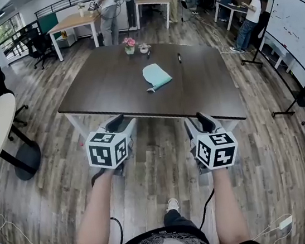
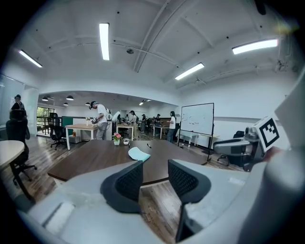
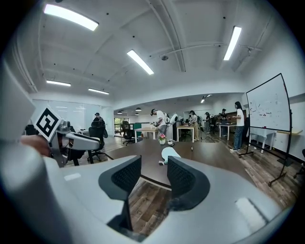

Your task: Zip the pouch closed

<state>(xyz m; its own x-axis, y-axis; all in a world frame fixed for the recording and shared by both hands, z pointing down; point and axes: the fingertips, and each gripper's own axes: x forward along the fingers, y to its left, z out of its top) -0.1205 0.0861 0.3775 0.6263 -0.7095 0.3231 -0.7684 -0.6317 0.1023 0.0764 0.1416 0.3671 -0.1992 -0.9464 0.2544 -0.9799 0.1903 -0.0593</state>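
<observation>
Pouch (image 1: 156,76) lies on the dark table (image 1: 97,92); left gripper (image 1: 117,123) and right gripper (image 1: 204,121) hover short of it, jaws spread, empty.

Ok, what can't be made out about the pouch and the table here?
Pouch: zip open or shut, too small and far in all three views.
Slim dark item nearby: too small to identify, head view.
Small white thing by the flower pot: too small, head view.

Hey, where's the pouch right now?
In the head view the light blue pouch lies flat near the middle of the dark table, on the near side of the flower pot and just left of the black pen.
</observation>
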